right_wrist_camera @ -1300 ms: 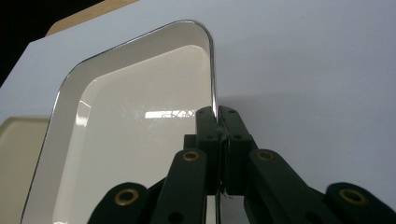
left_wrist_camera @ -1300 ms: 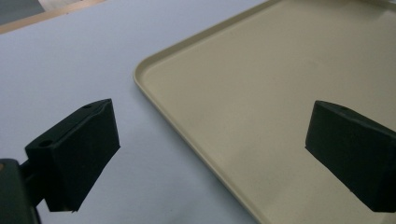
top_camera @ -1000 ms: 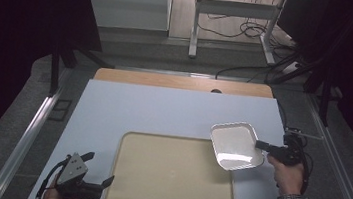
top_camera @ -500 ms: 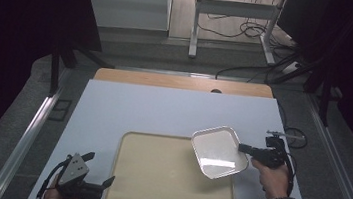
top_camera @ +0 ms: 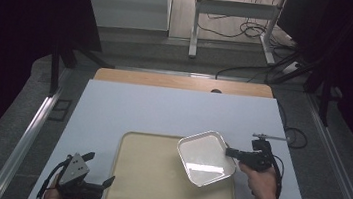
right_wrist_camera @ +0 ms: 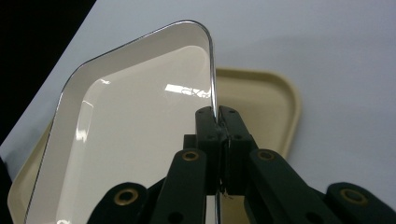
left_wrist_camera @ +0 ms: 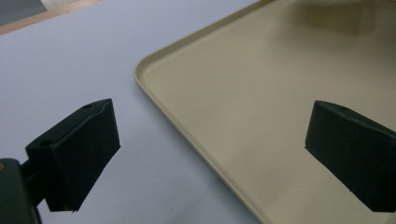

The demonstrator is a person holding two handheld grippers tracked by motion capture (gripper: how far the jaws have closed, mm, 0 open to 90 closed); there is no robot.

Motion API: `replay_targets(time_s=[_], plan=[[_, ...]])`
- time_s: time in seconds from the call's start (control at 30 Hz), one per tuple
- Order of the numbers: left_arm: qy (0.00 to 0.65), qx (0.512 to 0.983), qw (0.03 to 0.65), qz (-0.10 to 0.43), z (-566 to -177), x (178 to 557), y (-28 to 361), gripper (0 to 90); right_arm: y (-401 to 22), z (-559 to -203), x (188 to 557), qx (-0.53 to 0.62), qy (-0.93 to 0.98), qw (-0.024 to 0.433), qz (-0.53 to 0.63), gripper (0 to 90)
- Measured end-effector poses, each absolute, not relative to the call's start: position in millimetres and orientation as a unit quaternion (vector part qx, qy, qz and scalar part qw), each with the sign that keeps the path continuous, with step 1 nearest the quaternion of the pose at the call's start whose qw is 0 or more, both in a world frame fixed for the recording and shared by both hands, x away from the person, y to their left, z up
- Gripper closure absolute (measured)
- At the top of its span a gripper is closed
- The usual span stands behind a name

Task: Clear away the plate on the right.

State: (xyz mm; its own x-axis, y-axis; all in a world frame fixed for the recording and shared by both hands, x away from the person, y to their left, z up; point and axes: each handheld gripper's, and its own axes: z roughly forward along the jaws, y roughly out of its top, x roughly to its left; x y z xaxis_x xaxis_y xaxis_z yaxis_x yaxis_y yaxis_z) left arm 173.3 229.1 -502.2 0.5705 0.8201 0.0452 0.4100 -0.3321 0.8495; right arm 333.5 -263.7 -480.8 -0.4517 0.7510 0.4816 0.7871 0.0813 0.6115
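Over the right half of the beige serving tray (top_camera: 154, 187), the right gripper (top_camera: 231, 152) holds a white rectangular enamel dish (top_camera: 205, 157) by the rim. From the right gripper view, the two black jaws are pressed together on the thin metal-edged rim of the dish (right_wrist_camera: 130, 126), with the wall of the dish pinched between the pads. The dish is tilted, its open face turned partly toward the high camera, and a bright reflection lies on its inner floor. Whether its lower corner touches the tray or hangs just above it cannot be told from the high view; a shadow beneath it suggests a small gap. The tray lies flat on the pale blue table mat (top_camera: 163, 113), near the person's edge.

At the lower left of the mat, the left gripper (top_camera: 103, 183) rests just beside the tray's left rim. From the left gripper view, its jaws stand wide apart with nothing between them; the tray's rounded corner (left_wrist_camera: 154, 70) lies ahead.
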Motion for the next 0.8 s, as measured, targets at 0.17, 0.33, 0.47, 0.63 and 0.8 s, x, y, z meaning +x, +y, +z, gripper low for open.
replay_targets(time_s=[0.17, 0.33, 0.47, 0.63, 0.8], plan=[[0.394, 0.780, 0.421, 0.243, -502, 173, 229, 2.6, -246, -484, 331, -0.511, -0.746, 0.030, -0.427, 88.5], [0.394, 0.781, 0.420, 0.244, -502, 173, 229, 2.6, -227, -490, 329, -0.499, -0.758, 0.038, -0.419, 88.3], [0.394, 0.781, 0.419, 0.244, -502, 173, 229, 2.7, -216, -493, 329, -0.495, -0.763, 0.034, -0.414, 88.2], [0.392, 0.783, 0.416, 0.245, -502, 173, 229, 2.7, -211, -496, 331, -0.500, -0.762, 0.032, -0.411, 88.3], [0.392, 0.783, 0.416, 0.245, -502, 173, 228, 2.7, -207, -502, 334, -0.510, -0.762, 0.024, -0.399, 88.2]])
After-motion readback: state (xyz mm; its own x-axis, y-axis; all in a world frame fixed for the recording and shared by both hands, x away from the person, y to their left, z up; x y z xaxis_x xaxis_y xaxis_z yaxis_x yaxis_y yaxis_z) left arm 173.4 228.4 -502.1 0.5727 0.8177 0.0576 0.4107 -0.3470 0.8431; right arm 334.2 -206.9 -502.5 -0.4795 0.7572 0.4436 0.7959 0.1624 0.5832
